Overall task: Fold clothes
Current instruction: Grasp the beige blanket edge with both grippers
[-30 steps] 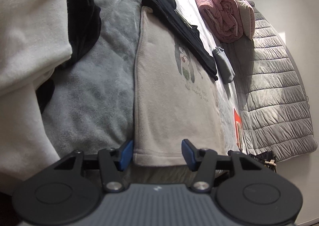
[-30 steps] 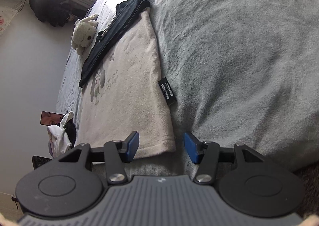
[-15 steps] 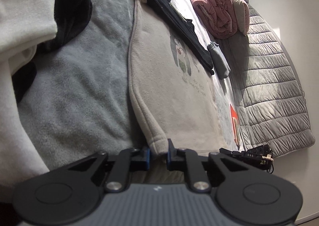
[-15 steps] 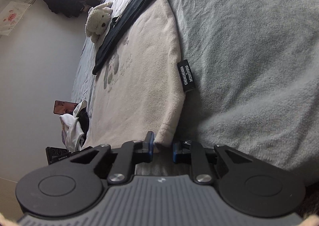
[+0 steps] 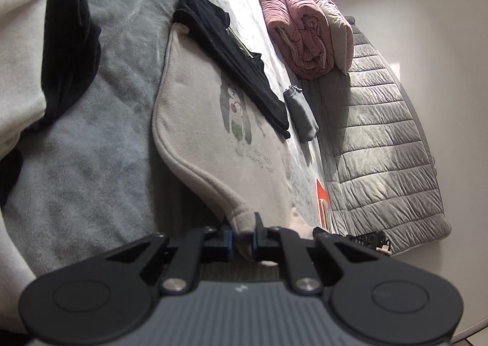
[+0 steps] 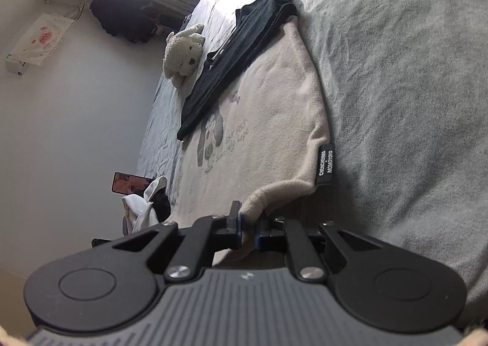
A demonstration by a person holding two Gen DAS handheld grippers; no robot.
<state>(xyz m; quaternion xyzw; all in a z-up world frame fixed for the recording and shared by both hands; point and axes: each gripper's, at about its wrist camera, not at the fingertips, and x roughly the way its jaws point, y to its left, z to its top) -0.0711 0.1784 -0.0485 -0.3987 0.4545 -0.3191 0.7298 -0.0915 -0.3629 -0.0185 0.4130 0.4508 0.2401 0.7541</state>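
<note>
A beige sweatshirt (image 5: 198, 120) with a cartoon print lies flat on the grey bed cover (image 5: 91, 163). My left gripper (image 5: 243, 236) is shut on its near hem corner, which is lifted off the bed. In the right wrist view the same sweatshirt (image 6: 268, 120) shows a black label (image 6: 325, 164) at its edge. My right gripper (image 6: 248, 230) is closing its jaws on the other hem corner; the fabric is pinched between the pads and raised. A black garment (image 5: 231, 62) lies across the sweatshirt's far end (image 6: 241, 50).
A pile of white and black clothes (image 5: 27, 41) sits on the left. A rolled pink blanket (image 5: 292, 28), a quilted grey cover (image 5: 381, 147) and a small grey bundle (image 5: 300, 114) lie on the right. A plush toy (image 6: 183, 53) and a phone (image 6: 128, 182) lie near the wall.
Both grippers went from open around the hem to shut on its corners. The hem has since risen off the bed and the fabric near each grip now curves upward.
</note>
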